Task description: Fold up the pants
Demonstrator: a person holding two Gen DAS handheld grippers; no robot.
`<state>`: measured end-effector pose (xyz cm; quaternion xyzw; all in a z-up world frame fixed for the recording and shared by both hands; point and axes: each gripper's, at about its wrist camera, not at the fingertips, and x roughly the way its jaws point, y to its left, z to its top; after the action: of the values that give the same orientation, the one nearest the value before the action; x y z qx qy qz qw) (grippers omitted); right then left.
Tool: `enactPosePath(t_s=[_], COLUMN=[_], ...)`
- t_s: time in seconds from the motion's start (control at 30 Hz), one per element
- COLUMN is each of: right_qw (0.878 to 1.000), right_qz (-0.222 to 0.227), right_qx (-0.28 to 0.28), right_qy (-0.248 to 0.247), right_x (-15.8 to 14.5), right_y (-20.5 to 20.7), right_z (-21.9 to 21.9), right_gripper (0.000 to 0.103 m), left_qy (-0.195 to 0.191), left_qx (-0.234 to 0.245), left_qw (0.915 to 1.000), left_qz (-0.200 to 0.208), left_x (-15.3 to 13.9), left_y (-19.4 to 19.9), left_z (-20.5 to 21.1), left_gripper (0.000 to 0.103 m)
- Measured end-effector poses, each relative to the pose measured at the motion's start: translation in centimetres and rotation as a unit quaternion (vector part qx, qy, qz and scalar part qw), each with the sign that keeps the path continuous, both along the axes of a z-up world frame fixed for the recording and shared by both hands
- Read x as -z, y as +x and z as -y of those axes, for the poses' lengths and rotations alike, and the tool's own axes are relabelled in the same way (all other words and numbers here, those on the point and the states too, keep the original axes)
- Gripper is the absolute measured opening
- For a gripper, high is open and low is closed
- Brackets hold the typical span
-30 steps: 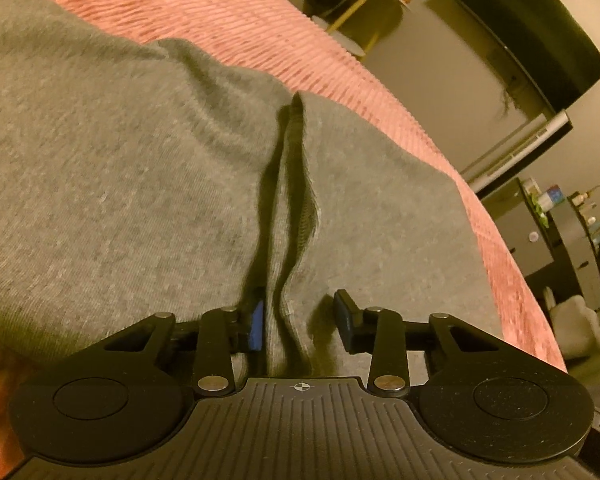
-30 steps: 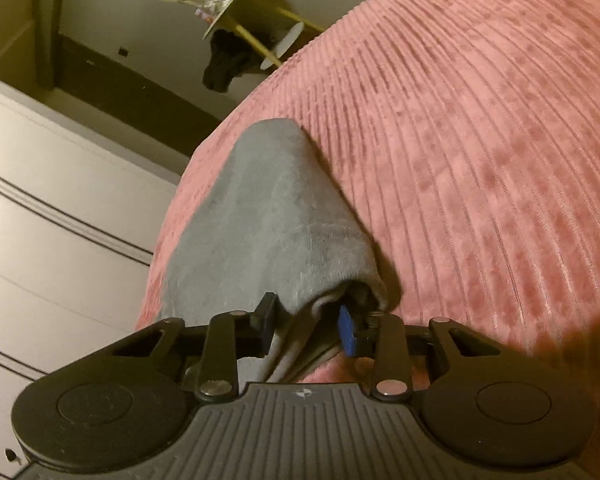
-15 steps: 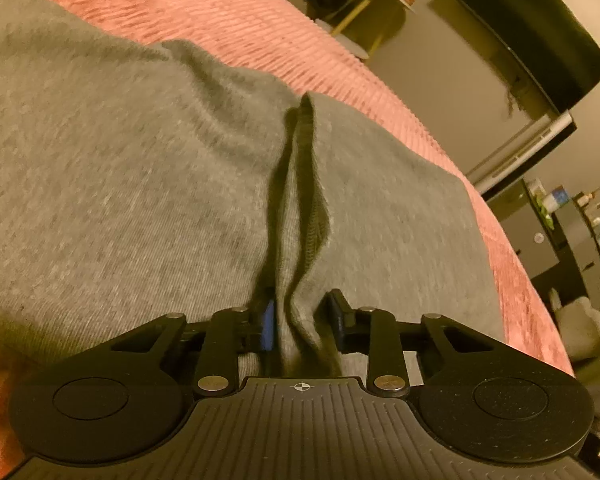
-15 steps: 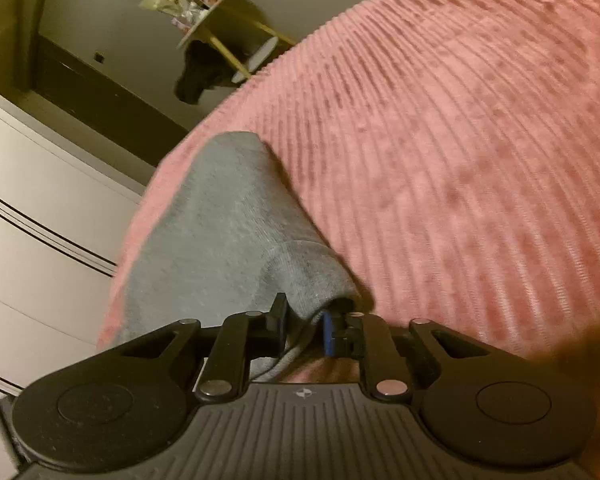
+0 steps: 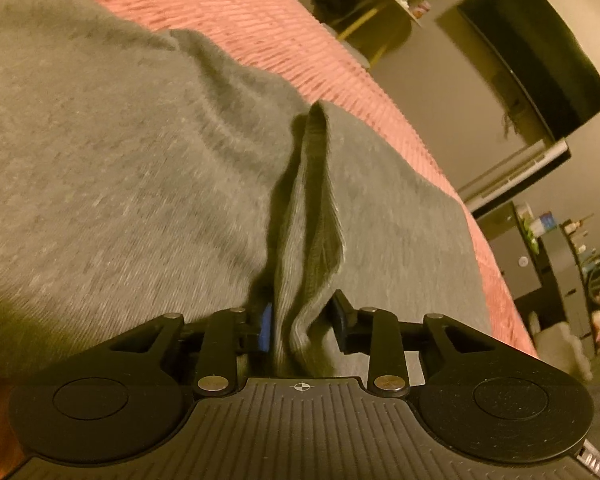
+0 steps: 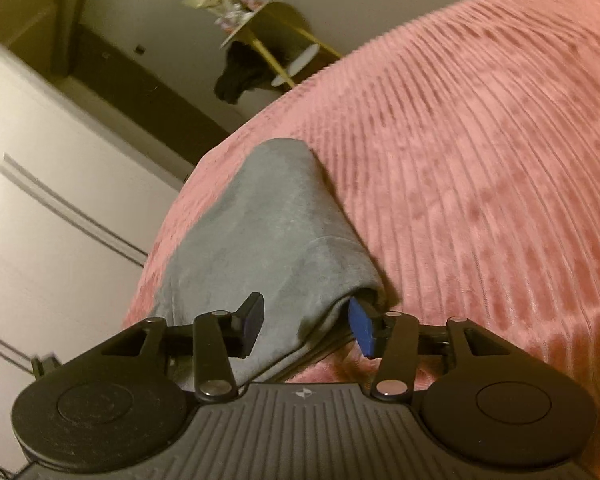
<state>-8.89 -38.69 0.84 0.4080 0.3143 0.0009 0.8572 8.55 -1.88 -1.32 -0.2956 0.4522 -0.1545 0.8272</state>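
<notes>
the grey knit jersey pants [image 5: 140, 184] lie spread on the pink ribbed bedspread [image 5: 260, 16]. the left gripper [image 5: 300, 322] is clamped on a raised ridge of the fabric. the right gripper [image 6: 306, 328] stands with jaws apart around a folded edge (nothing pinched). the step looks like gathering for a fold; next, the right should close before both lift together.
</notes>
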Motion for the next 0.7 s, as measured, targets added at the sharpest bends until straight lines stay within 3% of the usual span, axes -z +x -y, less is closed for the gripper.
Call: enactPosePath(t_s=[0.1,0.17,0.3,0.37,0.47,0.57,0.7], right_qw=[0.999,0.997,0.997,0.998,0.996,0.996,0.998], right_qz=[0.022,0.039,0.047,0.05,0.059,0.049,0.044], right_qx=[-0.02,-0.033,-0.039,-0.033,-0.01,0.008,-0.001], right_qy=[-0.038,-0.055,-0.056,-0.028,0.07,0.075,0.051], right_x=[-0.9,-1.4,-1.6,-1.4,-0.4,0.0,-0.1], right_y=[0.0,-0.1,0.2,0.3,0.0,-0.1,0.5], right_z=[-1.1,-1.6,-1.7,-1.2,0.6,1.3,0.9], right_gripper=[0.047,0.037,0.028,0.026,0.025,0.025,0.025], left_qy=[-0.027,-0.045,-0.038,-0.037,-0.042,-0.025,0.037], left_qx=[-0.01,-0.015,-0.012,-0.014,-0.032,-0.065,-0.076], left_qw=[0.9995,0.9988,0.9989,0.9975,0.9928,0.9883,0.9902], left_qz=[-0.01,-0.01,0.025,0.059,0.108,0.136,0.111], left_x=[0.4,0.5,-0.4,-1.5,-3.2,-4.4,-4.8], left_y=[0.2,0.1,-0.6,-1.3,-2.4,-3.5,-4.0], left_z=[-0.7,-1.1,-1.1,-1.0,-1.8,-3.3,-3.6], left_gripper=[0.025,0.02,0.017,0.017,0.016,0.017,0.023])
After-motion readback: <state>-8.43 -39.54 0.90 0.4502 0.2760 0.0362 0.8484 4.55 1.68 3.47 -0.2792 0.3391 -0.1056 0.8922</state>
